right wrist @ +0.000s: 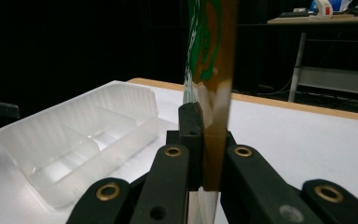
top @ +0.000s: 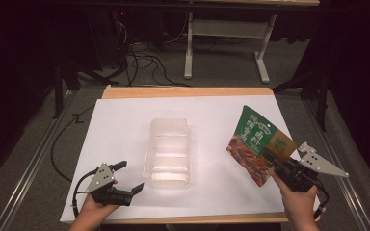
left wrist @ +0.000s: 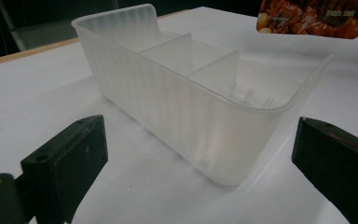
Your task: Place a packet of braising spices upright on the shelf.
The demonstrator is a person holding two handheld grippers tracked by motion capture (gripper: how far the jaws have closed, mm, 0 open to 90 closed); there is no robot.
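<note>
High view first: I see my right gripper (top: 273, 162) at the near right of the white-covered table (top: 125, 120), pinching a green and brown snack pouch (top: 257, 142) by its lower right edge and holding it clear of the surface, tilted so its top leans toward the far side. The pouch hangs just right of the clear plastic tray (top: 168, 153), apart from it, and the tray lies lengthwise in the middle of the table with nothing in its compartments that I can make out. My left gripper (top: 127, 178) rests at the near left corner, its jaws spread and pointed toward the tray's near left corner, close to it but not touching. In the left gripper view the two black jaws stand wide on either side of the tray (left wrist: 191, 107), whose rounded near end sits between them and a little beyond; I can see two dividers splitting it into three compartments, and the lower edge of the pouch (left wrist: 307, 21) shows past its far rim. In the right gripper view the jaws are pressed together on the pouch (right wrist: 214, 116), which I see edge-on as a thin upright strip rising from between the pads, blurred toward the top. The tray (right wrist: 84, 140) lies off to the left of that grip, on the white sheet, with the tip of the left gripper (right wrist: 0, 108) at the far left edge.
</note>
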